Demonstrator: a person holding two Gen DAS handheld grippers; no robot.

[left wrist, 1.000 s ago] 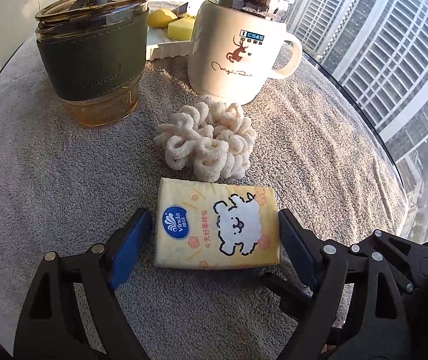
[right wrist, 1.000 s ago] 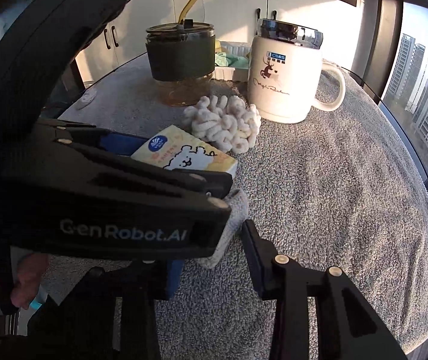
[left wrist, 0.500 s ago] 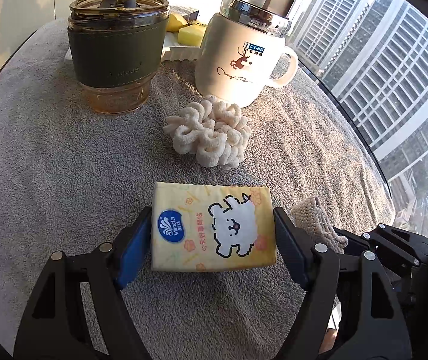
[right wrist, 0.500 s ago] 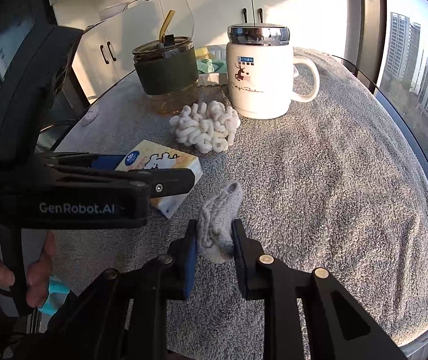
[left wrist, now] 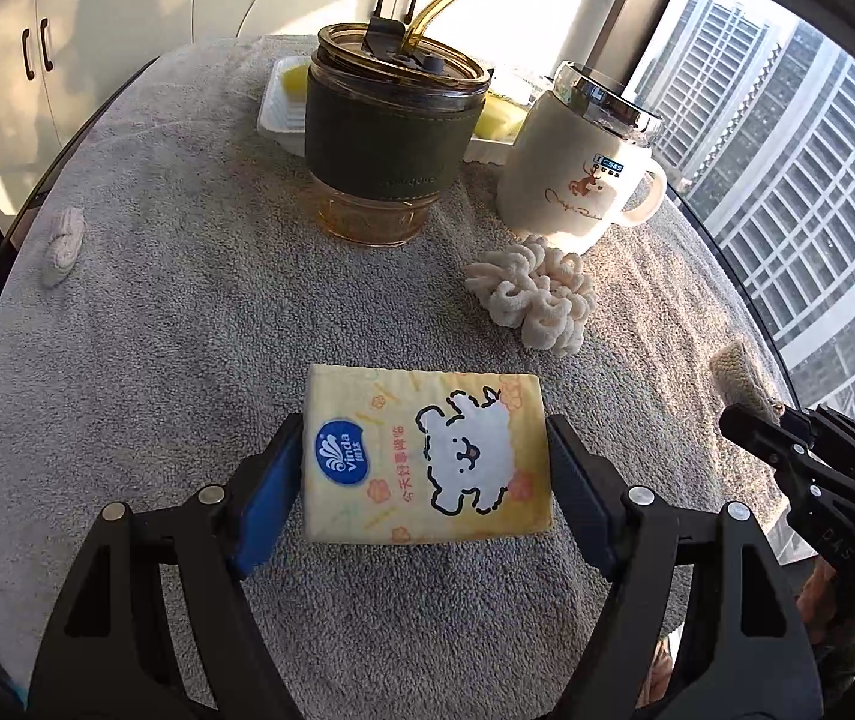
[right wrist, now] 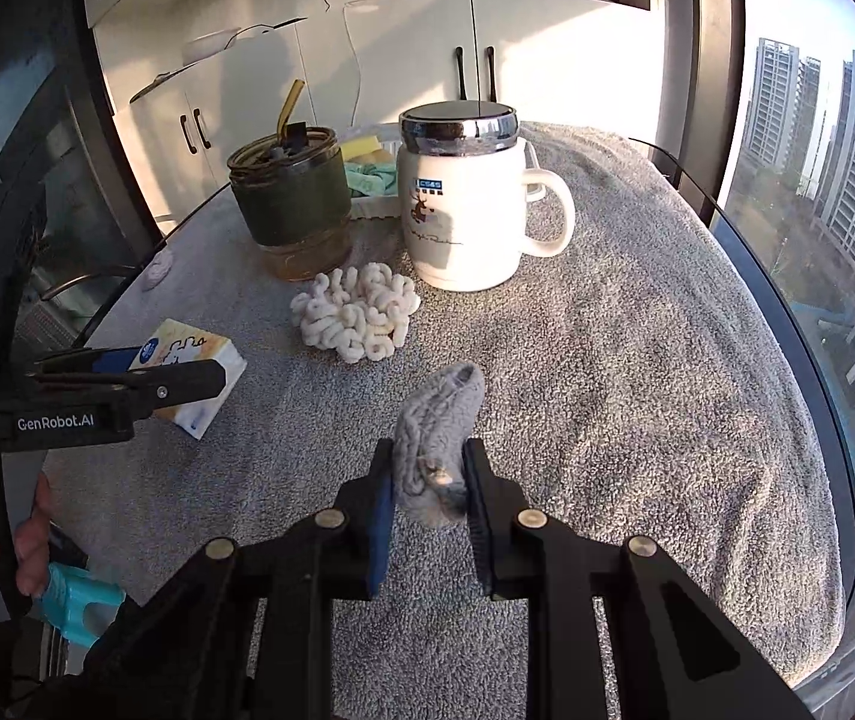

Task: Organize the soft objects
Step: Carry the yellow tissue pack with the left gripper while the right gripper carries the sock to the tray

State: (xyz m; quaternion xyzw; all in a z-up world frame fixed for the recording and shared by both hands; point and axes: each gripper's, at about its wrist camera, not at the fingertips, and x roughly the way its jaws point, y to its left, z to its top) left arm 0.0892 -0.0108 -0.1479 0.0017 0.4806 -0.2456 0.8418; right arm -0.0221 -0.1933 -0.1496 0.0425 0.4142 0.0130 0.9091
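I've both picked up — left claw (left wrist: 424, 480) grips the tissue pack (left wrist: 424, 450), right claw (right wrist: 427, 489) pinches the knitted pouch (right wrist: 436, 426) — next, carry them to the tray (left wrist: 274, 114).

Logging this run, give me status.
Left gripper clamped on tissue pack. Right gripper shut on grey knit piece. Scrunchie ahead, clear.

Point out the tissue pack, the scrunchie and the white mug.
tissue pack (left wrist: 427, 456): left wrist view, on the printed top face.
scrunchie (left wrist: 538, 297): left wrist view, on the middle of its cream ruffles.
white mug (right wrist: 463, 222): right wrist view, on its front wall by the deer print.
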